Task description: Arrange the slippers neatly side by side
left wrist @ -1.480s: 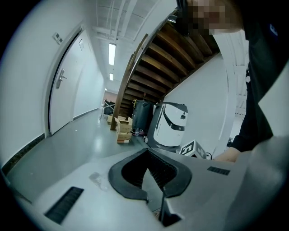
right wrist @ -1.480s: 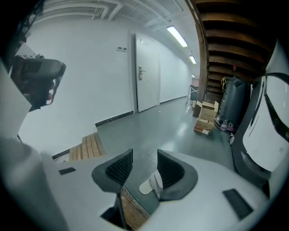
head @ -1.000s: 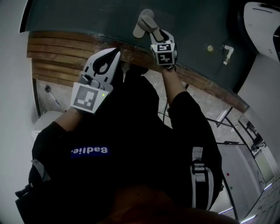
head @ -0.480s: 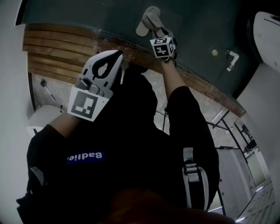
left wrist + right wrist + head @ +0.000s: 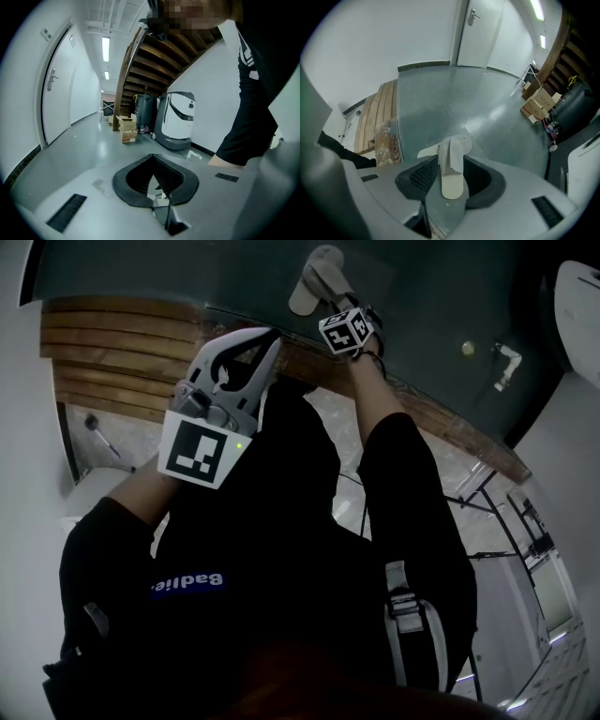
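Observation:
A pair of pale beige slippers hangs over the dark grey floor at the top of the head view. My right gripper is shut on them and points steeply down. In the right gripper view the slippers stand on edge between the dark pads, soles together, with a toe sticking out to the left; my right gripper clamps them near the heel. My left gripper is held over the wooden step. Its tips meet and nothing is between them. The left gripper view shows my left gripper facing down the corridor.
Wooden boards form a step edge between me and the grey floor. A small white object lies on the floor at the right. A white machine, cardboard boxes and a staircase stand down the corridor.
The right gripper has sunk toward the floor with the slippers, looking smaller and higher in the head view. The left gripper has dropped, shifted right and rolled.

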`<state>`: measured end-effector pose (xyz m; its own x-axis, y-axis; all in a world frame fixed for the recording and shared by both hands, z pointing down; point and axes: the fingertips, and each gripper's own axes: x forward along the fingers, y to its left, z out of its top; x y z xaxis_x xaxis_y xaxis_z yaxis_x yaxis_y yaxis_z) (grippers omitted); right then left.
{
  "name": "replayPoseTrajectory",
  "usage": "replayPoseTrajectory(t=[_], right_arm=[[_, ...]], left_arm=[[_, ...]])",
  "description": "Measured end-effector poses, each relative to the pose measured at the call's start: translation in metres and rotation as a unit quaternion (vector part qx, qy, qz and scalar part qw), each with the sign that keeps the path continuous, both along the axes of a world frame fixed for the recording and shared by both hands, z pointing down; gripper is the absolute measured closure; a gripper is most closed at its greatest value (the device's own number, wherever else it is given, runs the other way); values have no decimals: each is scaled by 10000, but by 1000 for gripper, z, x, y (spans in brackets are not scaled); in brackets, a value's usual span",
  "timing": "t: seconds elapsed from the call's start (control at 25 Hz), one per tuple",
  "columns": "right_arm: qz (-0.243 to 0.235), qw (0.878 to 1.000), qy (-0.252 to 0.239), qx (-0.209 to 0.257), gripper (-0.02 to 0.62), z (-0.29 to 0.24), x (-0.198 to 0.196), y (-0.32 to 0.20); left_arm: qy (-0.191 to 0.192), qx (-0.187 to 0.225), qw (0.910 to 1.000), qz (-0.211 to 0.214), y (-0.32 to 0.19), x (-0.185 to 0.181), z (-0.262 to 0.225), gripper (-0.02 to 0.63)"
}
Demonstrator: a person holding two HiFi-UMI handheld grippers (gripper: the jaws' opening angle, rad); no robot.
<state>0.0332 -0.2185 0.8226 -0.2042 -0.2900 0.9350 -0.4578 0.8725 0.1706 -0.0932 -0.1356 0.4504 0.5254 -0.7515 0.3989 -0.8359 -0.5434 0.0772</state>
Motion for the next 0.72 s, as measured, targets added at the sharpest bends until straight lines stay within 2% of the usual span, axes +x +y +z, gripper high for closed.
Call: replayPoseTrajectory(t=[0.32,0.72], right_arm=[[-252,9988,380,-202,449,64,6,-20],[-475,9948,834,-350,449,145,11,-31]], left_arm=[[46,-190,9998,107,-23,6,44,604],[-84,-221,9997,85,-53,-15,108,604]])
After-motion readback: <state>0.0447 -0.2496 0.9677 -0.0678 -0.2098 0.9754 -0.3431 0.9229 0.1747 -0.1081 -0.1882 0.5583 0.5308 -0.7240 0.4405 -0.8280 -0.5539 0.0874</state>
